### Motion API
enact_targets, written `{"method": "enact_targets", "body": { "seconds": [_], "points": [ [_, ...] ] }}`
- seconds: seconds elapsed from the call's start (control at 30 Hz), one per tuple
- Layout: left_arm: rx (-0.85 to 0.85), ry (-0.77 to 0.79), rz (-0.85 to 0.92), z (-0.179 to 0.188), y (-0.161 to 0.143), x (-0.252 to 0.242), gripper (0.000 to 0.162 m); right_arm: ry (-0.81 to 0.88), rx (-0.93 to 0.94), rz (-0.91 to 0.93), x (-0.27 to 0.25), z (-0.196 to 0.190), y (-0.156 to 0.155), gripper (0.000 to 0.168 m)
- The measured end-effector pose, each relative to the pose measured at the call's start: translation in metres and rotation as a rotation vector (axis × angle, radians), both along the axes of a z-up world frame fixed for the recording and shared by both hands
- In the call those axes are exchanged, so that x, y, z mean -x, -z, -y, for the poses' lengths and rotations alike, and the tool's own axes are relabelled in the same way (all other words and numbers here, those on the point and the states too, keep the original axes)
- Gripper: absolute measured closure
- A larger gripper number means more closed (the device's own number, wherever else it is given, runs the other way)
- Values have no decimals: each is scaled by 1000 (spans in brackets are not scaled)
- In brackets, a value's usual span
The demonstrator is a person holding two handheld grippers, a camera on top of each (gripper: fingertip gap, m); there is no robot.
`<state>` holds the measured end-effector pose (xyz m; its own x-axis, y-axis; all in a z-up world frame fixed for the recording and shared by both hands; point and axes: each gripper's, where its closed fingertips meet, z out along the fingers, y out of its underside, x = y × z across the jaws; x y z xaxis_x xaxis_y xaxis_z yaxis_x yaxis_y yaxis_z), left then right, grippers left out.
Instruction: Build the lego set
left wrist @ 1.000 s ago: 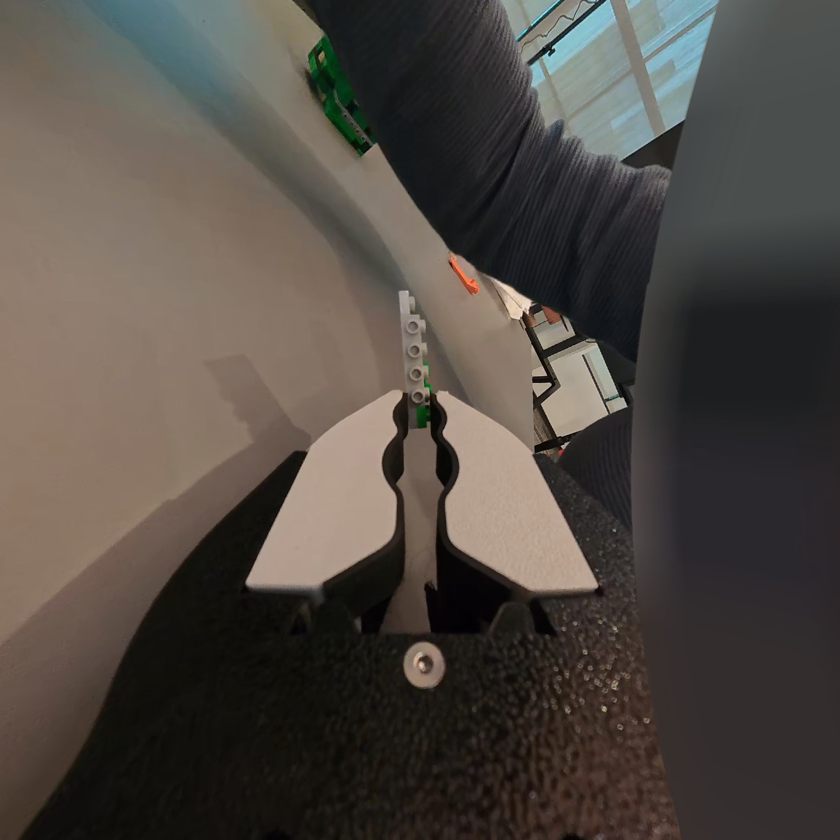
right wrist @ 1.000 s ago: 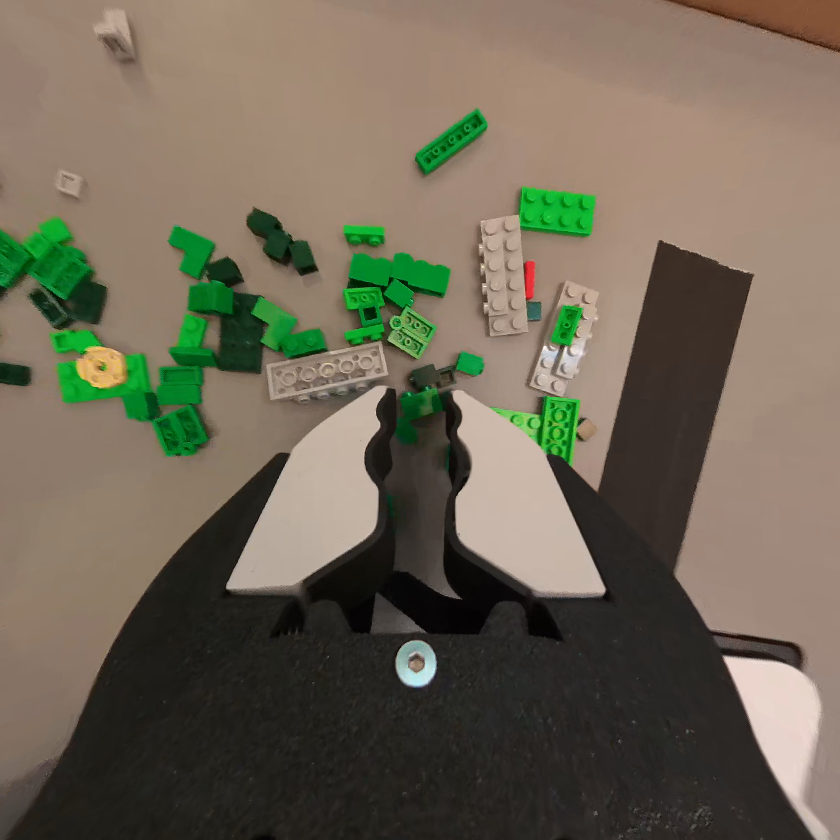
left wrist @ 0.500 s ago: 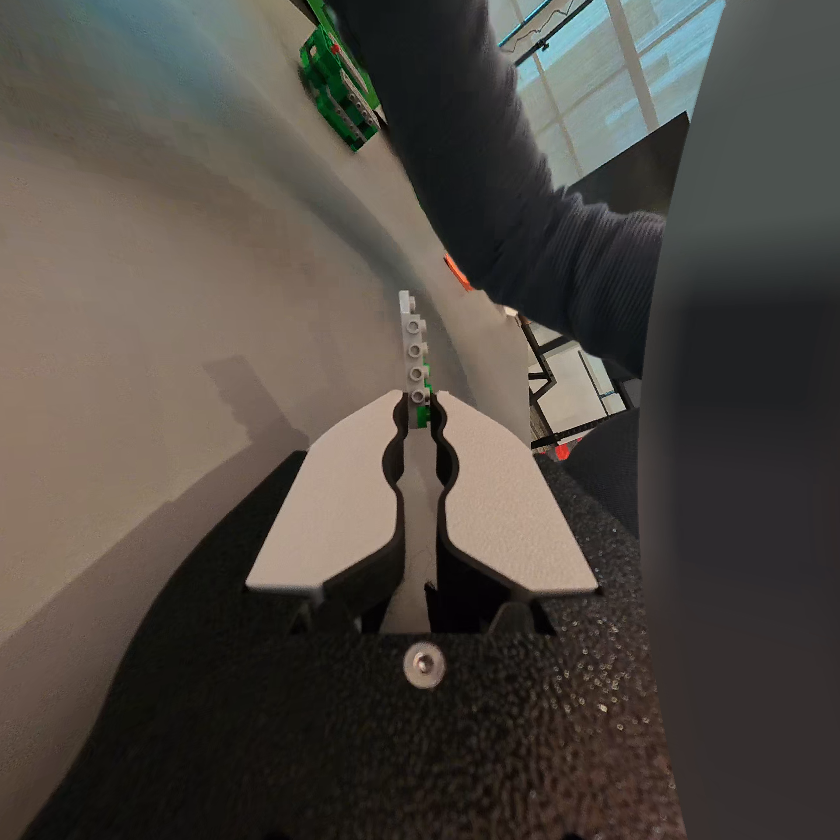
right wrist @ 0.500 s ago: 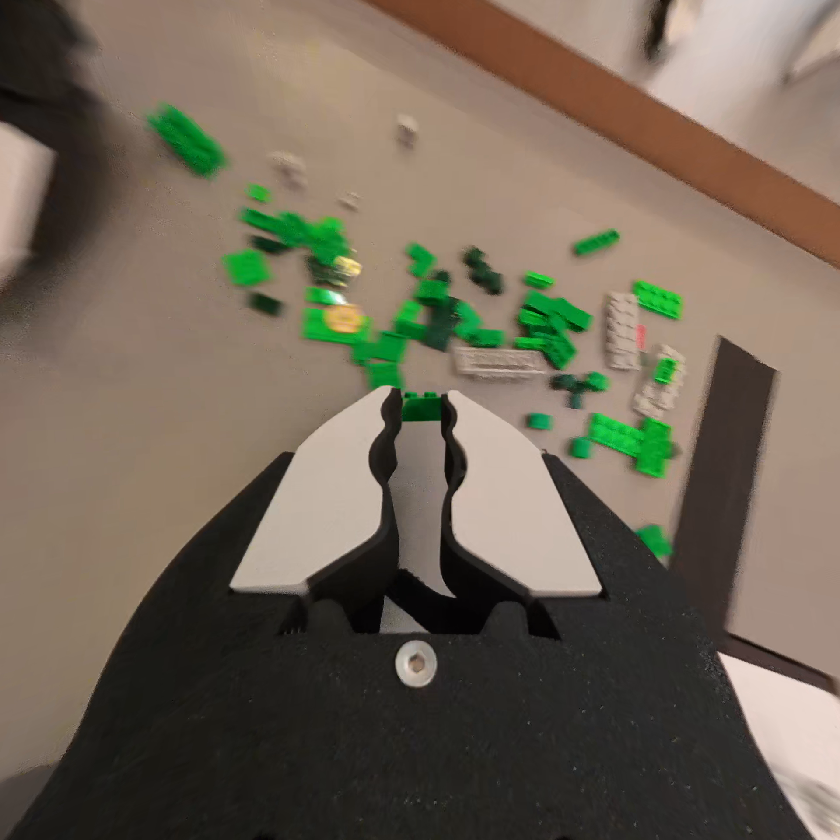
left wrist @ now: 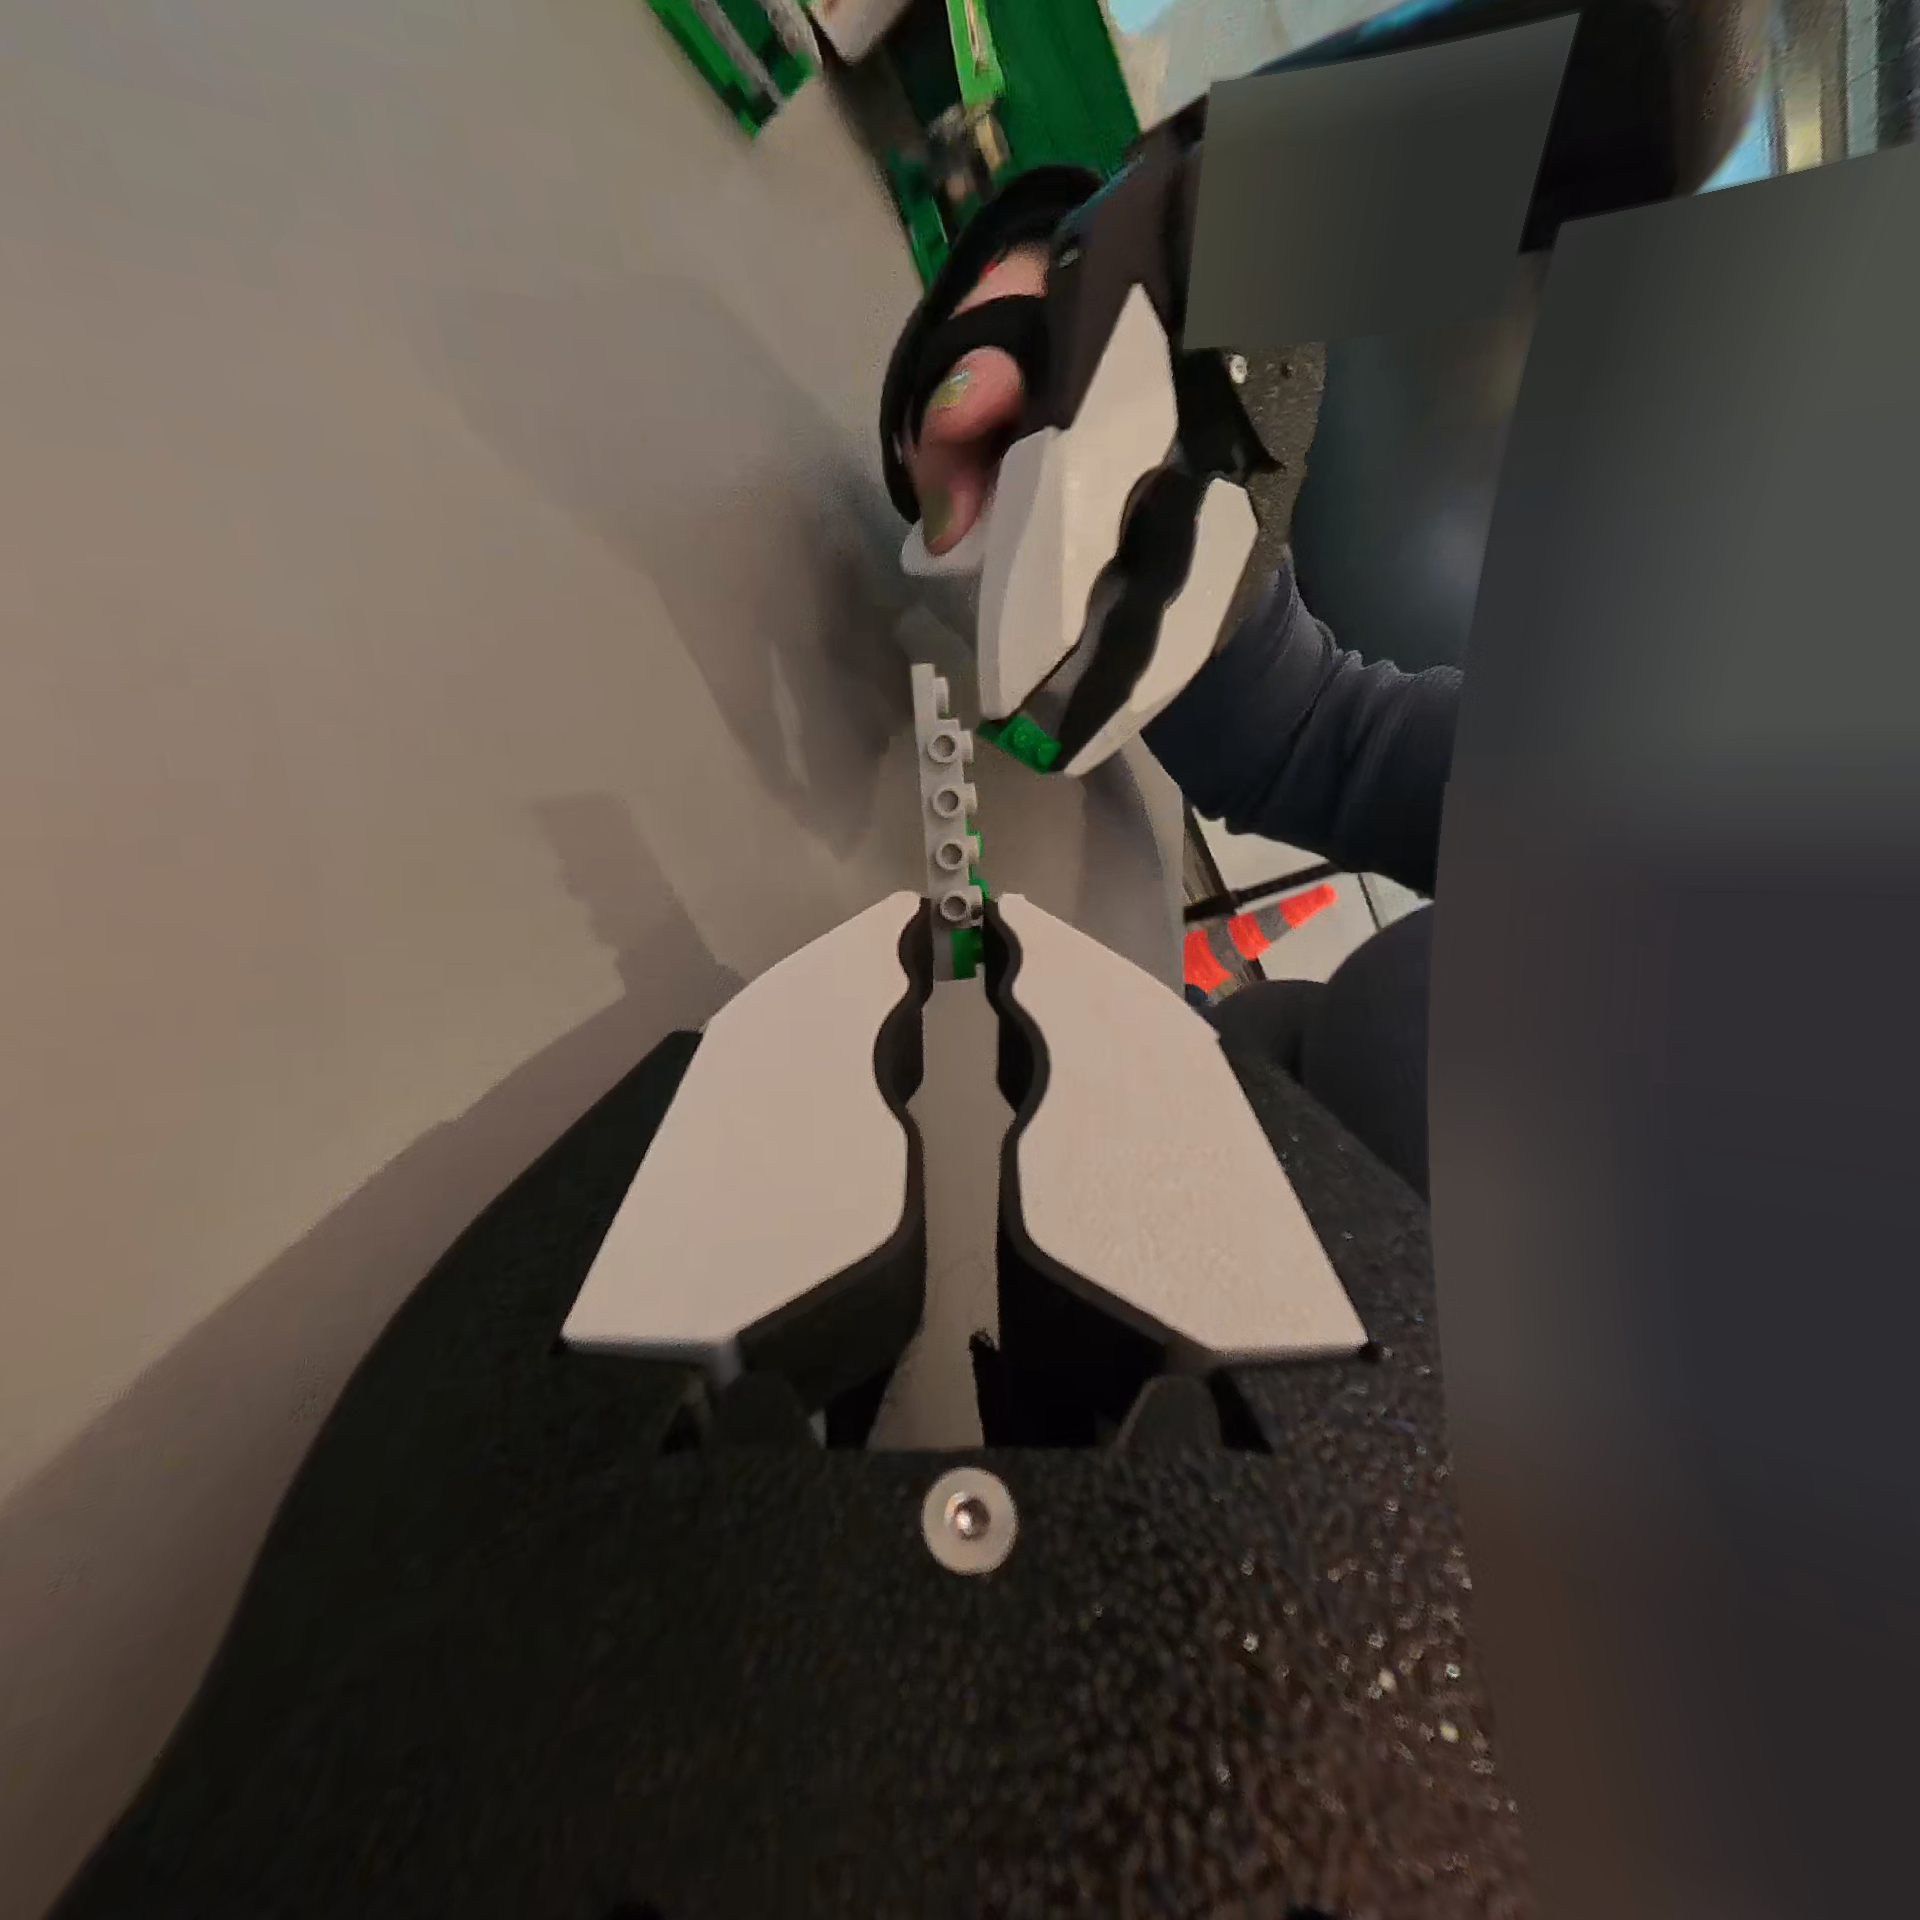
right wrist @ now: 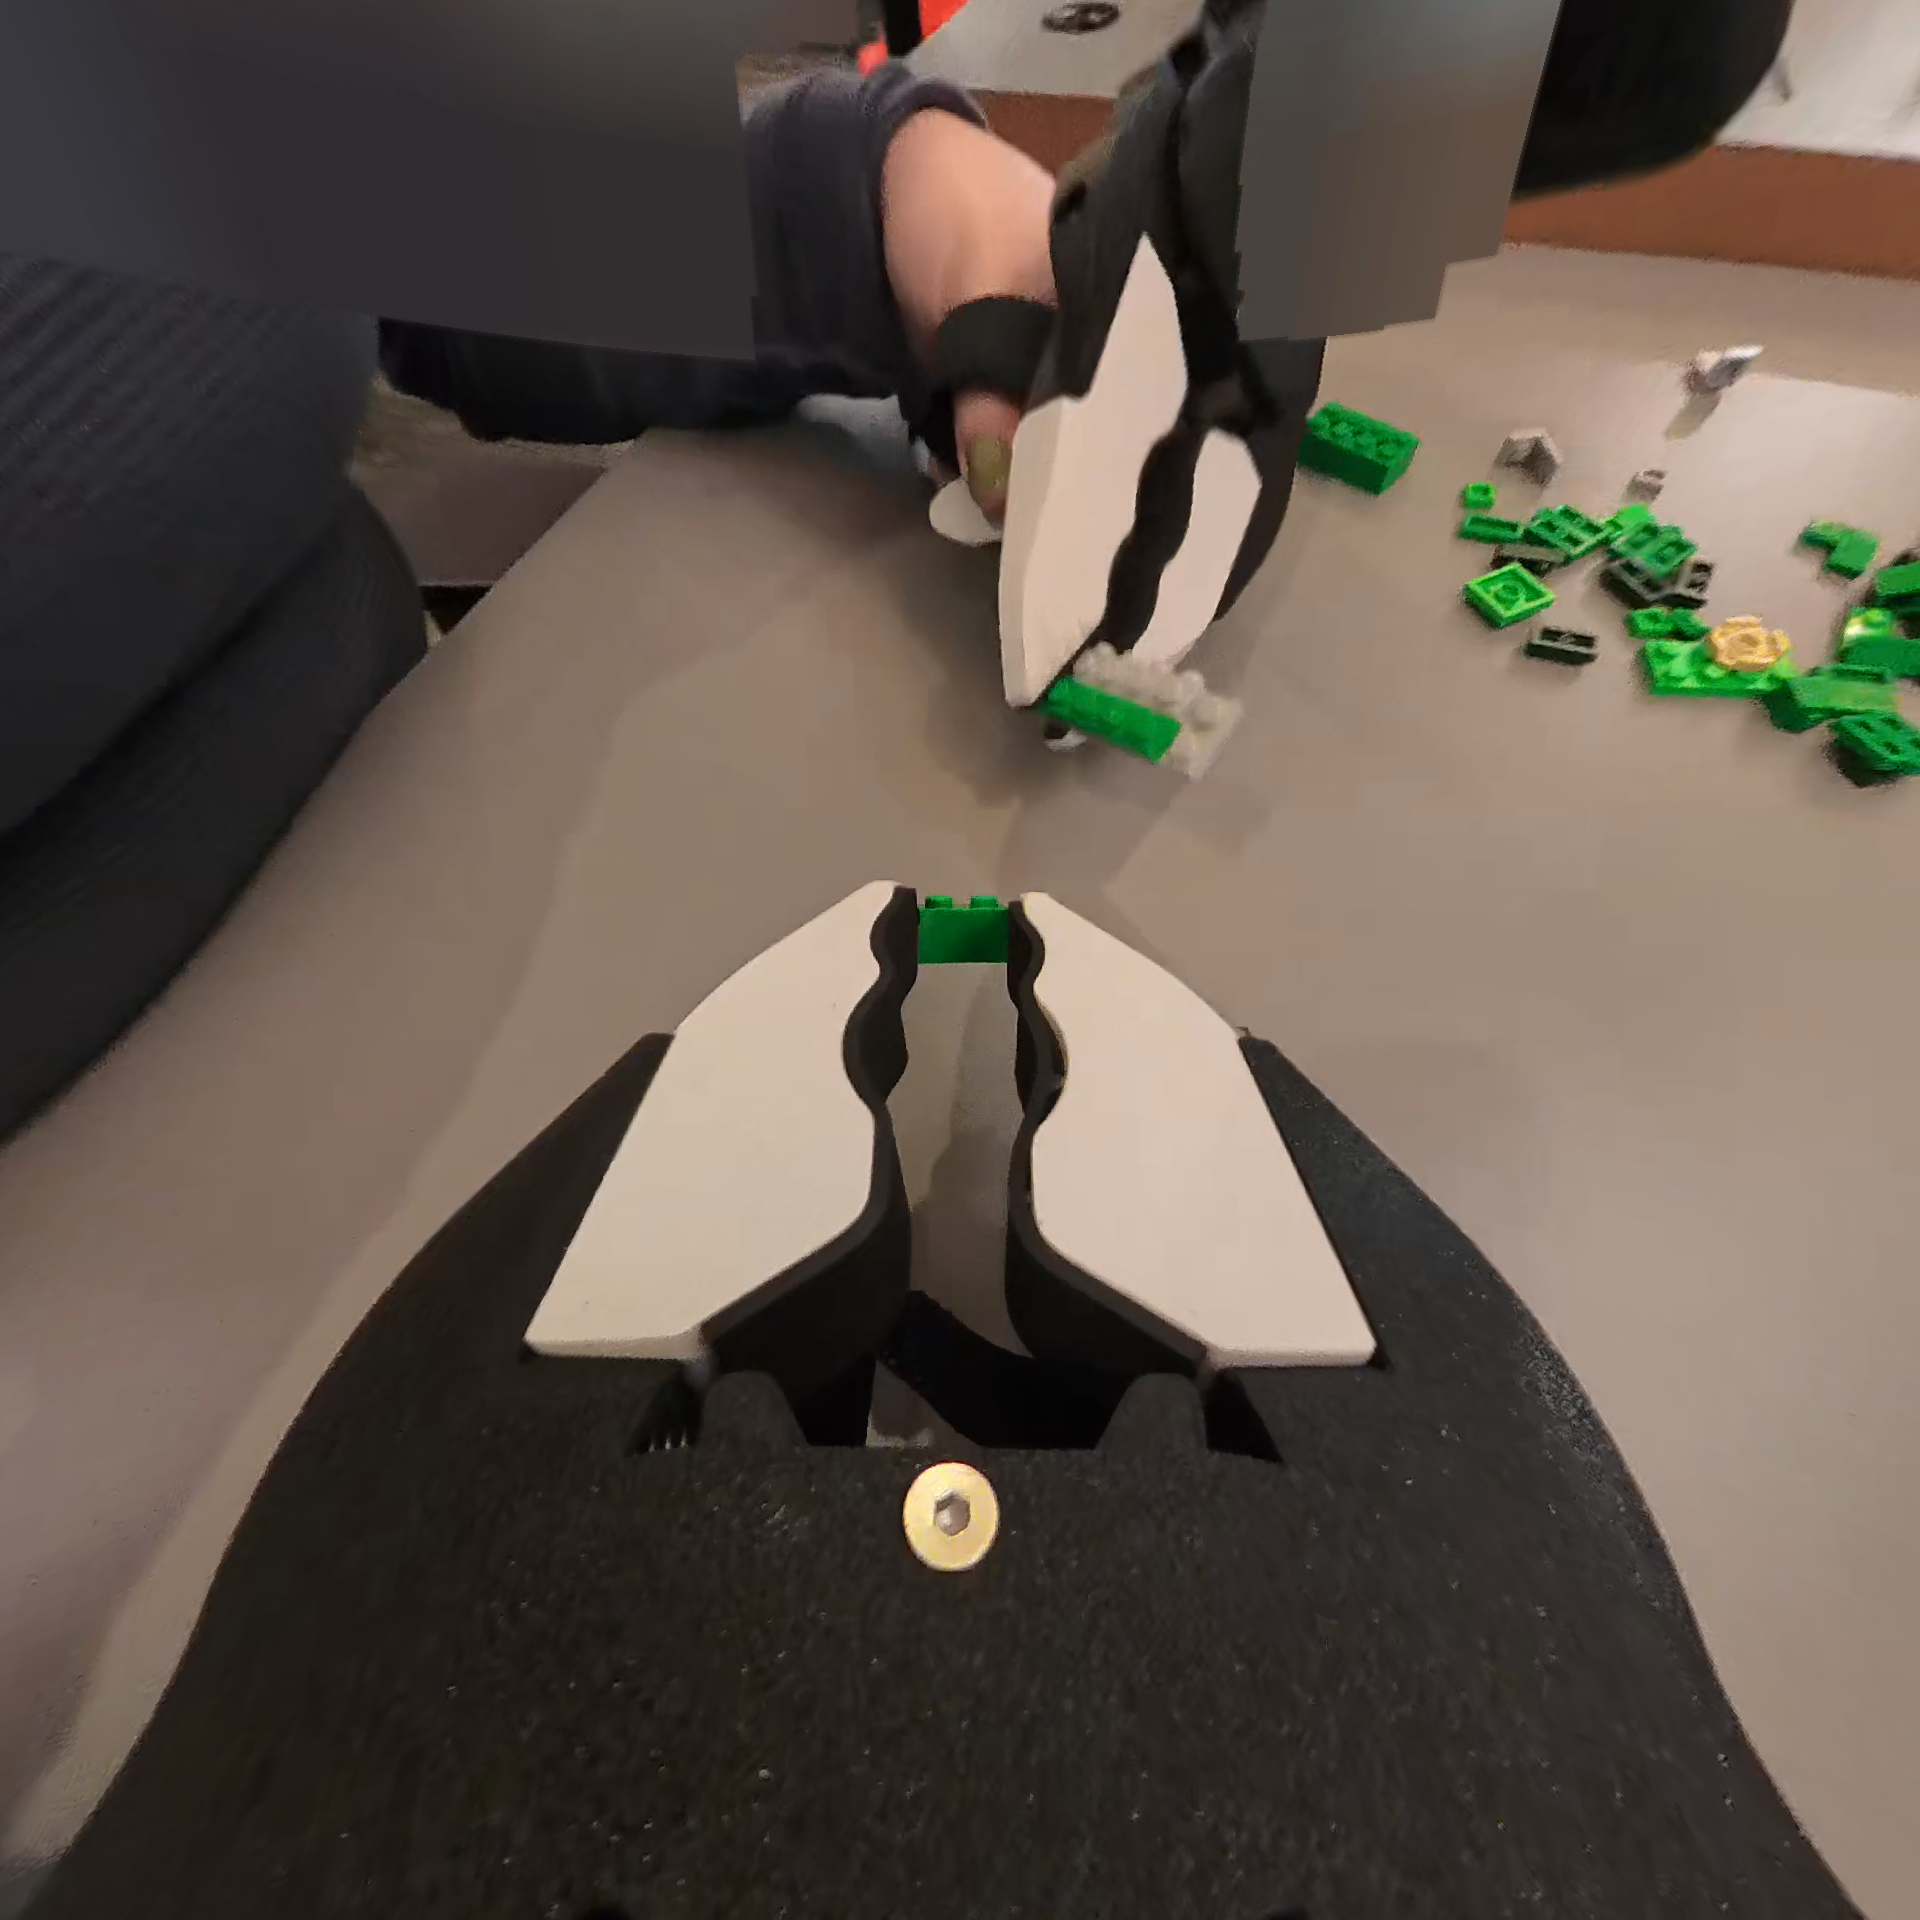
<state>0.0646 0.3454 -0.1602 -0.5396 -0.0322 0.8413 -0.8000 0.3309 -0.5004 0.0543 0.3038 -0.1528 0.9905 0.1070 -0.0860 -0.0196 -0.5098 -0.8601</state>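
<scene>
The left gripper (left wrist: 961, 914) is shut tight on a gray plate (left wrist: 943, 800) with a green piece (left wrist: 968, 940) stuck on its side. One end of the plate sits between the tips. The rest sticks straight out past them, so its long side runs the same way as the fingers. Its studs point to the right in the left wrist view. In the right wrist view the same plate (right wrist: 1164, 691) looks blurry and is held low over the table (right wrist: 727, 727), slanting down to the right.

The right gripper (right wrist: 964, 920) is shut on a small green brick (right wrist: 964, 928). The brick sits right at the tips and lies across the gap, with a finger pressing on each end. Its studs point up in that view. In the left wrist view the right gripper (left wrist: 1023, 743) comes down from above, and its brick (left wrist: 1023, 740) is just beside the far end of the gray plate. I cannot tell if they touch.

A pile of loose green and gray bricks (right wrist: 1704, 623) lies on the table, far off to the right.

One second ago the right gripper was down in the pile with its fingers apart. It has since closed on the brick and come over to the left gripper. The left gripper still holds the plate the same way.
</scene>
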Motion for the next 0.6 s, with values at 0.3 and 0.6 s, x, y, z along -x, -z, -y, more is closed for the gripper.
{"method": "enact_targets", "body": {
  "seconds": [0.3, 0.6],
  "points": [
    [-160, 5, -18, 9, 7, 0, 128, 220, -158, 155, -2, 3, -17, 153],
    [105, -169, 652, 26, -64, 8, 113, 299, -489, -50, 13, -6, -57, 153]
  ]
}}
